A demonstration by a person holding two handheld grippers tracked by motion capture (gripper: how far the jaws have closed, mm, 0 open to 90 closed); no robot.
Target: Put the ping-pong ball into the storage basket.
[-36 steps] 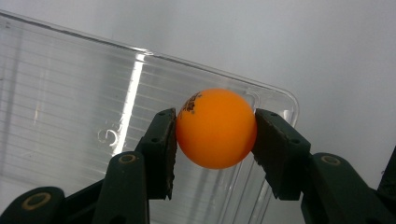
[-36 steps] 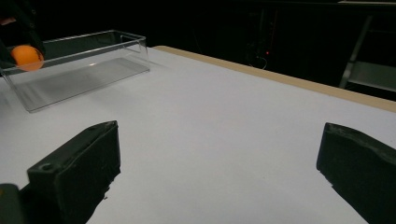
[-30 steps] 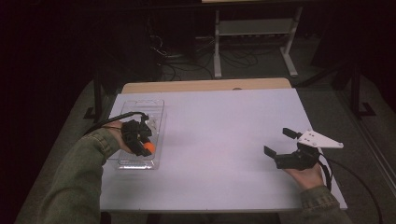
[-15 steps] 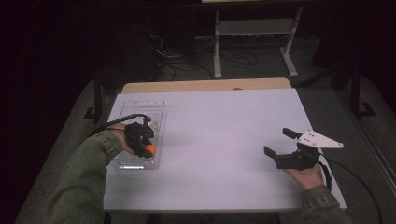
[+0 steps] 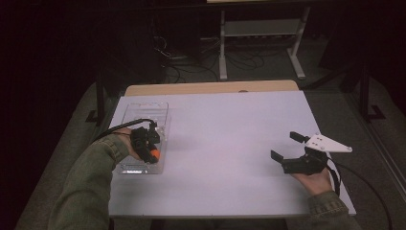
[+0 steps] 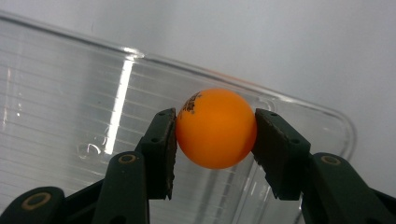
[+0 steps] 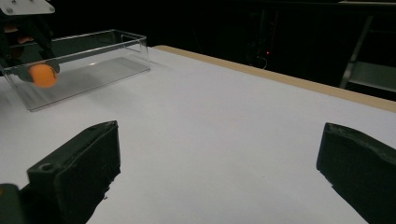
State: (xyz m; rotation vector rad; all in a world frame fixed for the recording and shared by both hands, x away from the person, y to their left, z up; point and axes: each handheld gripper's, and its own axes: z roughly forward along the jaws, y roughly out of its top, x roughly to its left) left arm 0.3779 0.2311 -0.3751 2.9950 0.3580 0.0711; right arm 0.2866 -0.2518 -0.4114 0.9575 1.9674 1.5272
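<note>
Left gripper (image 6: 215, 140) is clamping the orange ping-pong ball (image 6: 216, 128) over the clear plastic tray (image 5: 143, 115), apparently unreleased (right gripper (image 5: 287, 151) idling, jaws wide).

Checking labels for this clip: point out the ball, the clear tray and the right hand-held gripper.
ball (image 6: 215, 128), left gripper view, middle of its orange face
tray (image 5: 143, 109), high view, far floor
right hand-held gripper (image 5: 287, 146), high view, between its fingertips

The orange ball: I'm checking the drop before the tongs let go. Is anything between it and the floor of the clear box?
Nothing visible. The left tongs grip the orange ball over the clear box, whose floor below looks bare.
</note>
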